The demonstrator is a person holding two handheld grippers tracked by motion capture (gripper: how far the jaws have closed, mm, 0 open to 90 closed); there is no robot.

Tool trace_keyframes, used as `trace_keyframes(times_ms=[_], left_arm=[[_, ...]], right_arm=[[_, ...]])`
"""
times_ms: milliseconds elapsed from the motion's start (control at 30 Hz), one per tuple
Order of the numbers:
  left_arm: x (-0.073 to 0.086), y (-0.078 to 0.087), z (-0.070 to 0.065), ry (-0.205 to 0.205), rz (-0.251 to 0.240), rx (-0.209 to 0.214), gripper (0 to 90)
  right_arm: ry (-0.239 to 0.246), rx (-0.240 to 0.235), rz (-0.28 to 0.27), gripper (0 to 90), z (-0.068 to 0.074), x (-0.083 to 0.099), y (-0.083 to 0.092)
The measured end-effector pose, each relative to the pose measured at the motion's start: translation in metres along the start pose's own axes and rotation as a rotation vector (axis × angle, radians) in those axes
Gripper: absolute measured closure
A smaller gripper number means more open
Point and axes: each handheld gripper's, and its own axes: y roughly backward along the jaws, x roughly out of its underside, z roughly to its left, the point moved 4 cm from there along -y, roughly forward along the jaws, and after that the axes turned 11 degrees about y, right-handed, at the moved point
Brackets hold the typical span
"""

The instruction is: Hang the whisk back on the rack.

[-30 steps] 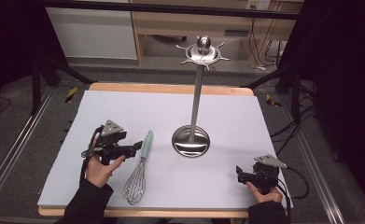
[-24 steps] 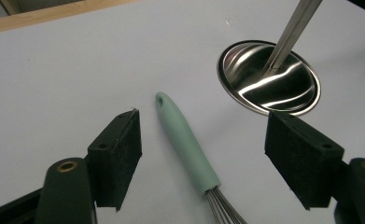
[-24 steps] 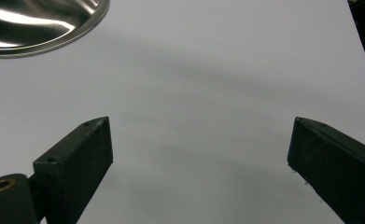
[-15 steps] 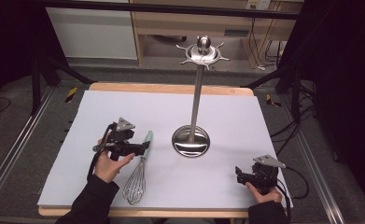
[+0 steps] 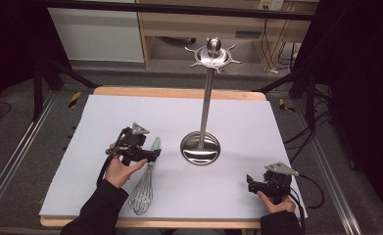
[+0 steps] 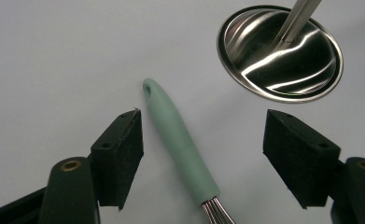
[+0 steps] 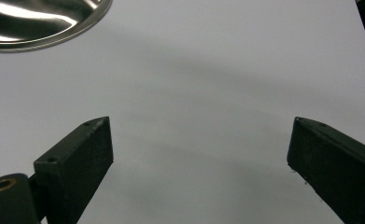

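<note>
The left tool [image 5: 152, 155] hovers over the whisk's mint handle [image 6: 178, 142], its jaws apart and having just closed a little — the handle lies between them, nearer the left pad, touched by neither; the whisk [image 5: 145, 183] lies flat on the white tabletop [image 5: 238, 122], wire end toward the person; just right of the handle stands the steel stand [image 5: 201, 147] on its round base; well right, near the front edge, the right tool [image 5: 251, 182] rests with jaws wide apart, nothing between them.
</note>
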Motion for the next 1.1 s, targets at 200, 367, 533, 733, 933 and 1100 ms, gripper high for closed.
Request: trace_keyframes(times_ms=[200,367,533,733,933,1100], left_arm=[[0.002,-0.007,0.0,-0.003,0.027,-0.023,28.5],[0.005,-0.015,0.002,0.008,0.061,-0.043,28.9],[0.011,-0.023,0.005,0.021,0.094,-0.058,30.4],[0.016,-0.027,0.007,0.031,0.12,-0.057,34.9],[0.023,-0.033,0.009,0.043,0.163,-0.064,37.0],[0.026,-0.036,0.01,0.05,0.183,-0.065,39.6]], right_arm=[[0.001,-0.004,0.0,7.3,0.0,0.0,0.0],[0.003,-0.007,0.001,7.4,0.001,0.0,-0.001],[0.002,-0.01,0.005,7.4,0.001,0.0,-0.001],[0.001,-0.016,0.008,7.4,0.002,0.0,-0.001],[0.002,-0.012,0.013,7.4,0.002,0.0,-0.002],[-0.002,-0.014,0.013,7.4,0.002,0.0,-0.001]])
